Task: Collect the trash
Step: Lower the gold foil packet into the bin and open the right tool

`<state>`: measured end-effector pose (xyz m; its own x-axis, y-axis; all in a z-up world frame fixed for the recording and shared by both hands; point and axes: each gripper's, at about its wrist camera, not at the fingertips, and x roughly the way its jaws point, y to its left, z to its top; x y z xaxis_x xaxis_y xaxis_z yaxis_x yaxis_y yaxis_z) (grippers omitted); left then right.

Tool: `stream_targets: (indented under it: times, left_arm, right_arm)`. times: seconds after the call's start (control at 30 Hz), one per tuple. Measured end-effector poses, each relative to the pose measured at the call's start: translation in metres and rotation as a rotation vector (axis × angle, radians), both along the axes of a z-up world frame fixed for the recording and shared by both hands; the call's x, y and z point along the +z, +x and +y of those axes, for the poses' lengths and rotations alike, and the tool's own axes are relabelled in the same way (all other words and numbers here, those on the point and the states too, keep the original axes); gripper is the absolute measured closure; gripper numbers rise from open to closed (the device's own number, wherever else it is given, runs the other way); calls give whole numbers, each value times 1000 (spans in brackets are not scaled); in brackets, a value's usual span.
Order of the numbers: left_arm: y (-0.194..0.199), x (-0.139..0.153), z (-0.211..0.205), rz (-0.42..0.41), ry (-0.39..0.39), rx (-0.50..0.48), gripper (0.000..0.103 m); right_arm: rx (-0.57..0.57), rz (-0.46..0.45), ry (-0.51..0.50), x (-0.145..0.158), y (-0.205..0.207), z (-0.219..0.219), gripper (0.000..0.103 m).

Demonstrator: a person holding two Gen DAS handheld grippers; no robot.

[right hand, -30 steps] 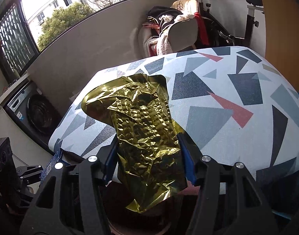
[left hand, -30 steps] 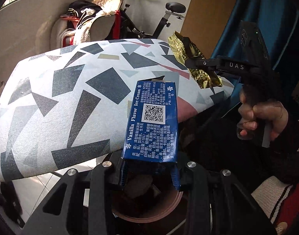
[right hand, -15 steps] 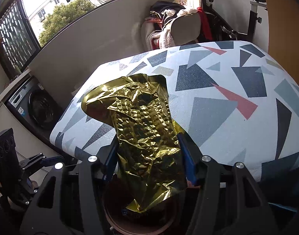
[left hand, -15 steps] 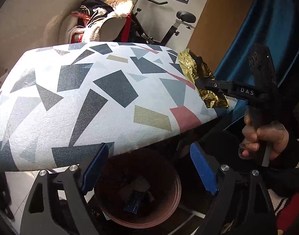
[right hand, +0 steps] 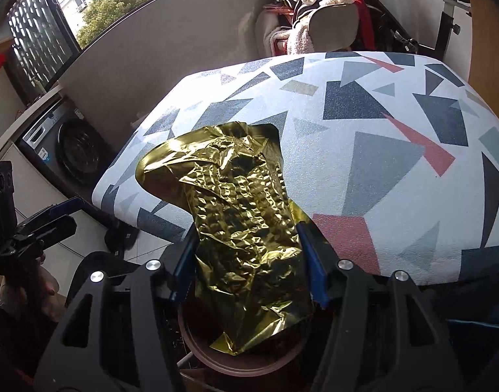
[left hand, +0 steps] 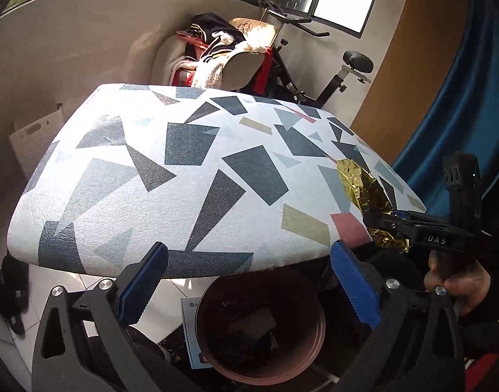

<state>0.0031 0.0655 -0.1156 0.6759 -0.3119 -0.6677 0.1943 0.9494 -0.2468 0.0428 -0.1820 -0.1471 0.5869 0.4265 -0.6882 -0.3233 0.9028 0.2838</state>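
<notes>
Left wrist view: counter (left hand: pixel 216 176) covered in white cloth printed with grey, navy, pink and tan shards, set in a room with a curved beige wall, windows above, an exercise bike (left hand: pixel 318 65) and a chair heaped with clothes (left hand: pixel 223 55) behind it, blue curtain (left hand: pixel 471 104) at the right. Left gripper (left hand: pixel 246 281) with blue-padded fingers (left hand: pixel 353 290) spread wide apart and holding nothing, poised over a round brown bin (left hand: pixel 259 326) on the tiled floor under the counter's near edge, dark scraps lying inside. Right wrist view: crumpled gold foil wrapper (right hand: pixel 236 215) clamped between the fingers (right hand: pixel 314 268) of the right gripper (right hand: pixel 249 268), upper half draped over the counter's near edge (right hand: pixel 380 150), lower tip dangling into the bin's rim (right hand: pixel 236 364). Washing machine (right hand: pixel 63 143) at the left wall. Foil blocking most of the bin's opening from this side.
</notes>
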Motion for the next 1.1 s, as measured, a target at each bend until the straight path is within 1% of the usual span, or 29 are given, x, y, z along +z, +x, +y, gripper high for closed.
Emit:
stream_targets:
  times: [0.07,0.23,0.53,0.6,0.7,0.73,0.8,0.97,1.1]
  left_arm:
    - [-1,0,4,0,-13,5,6]
    - [-5,-1,7,0,-8,16,6]
    - [-7,-4,11,5,-21,20,6]
    - [-7,-4,11,4,-27,16,6]
    - [-7,-5,9,7,-27,9,6]
    - [-7,-6,9,8,-26,8,6]
    - [-7,-6,8,8,-24,9,6]
    - [-7,-7,7,7,-14,16,6]
    - [-7,-7,7,4,-4,22,6]
  right_arm:
    - [19,12,-12,-3,-5,6,44]
    - [74,49,-40,-14,-15,22,43]
    - [160,120,-100,-35,-22,50,40]
    - [175,130,-102,-37,-22,54,33]
    - [176,133,-120,-38,-22,57,25]
    - [176,136,-125,-39,-21,57,24]
    - [165,143,-141,-41,-20,57,12]
    - [129,171,-167,-47,-16,53,8]
    - [117,156,-175,-43,-15,51,6]
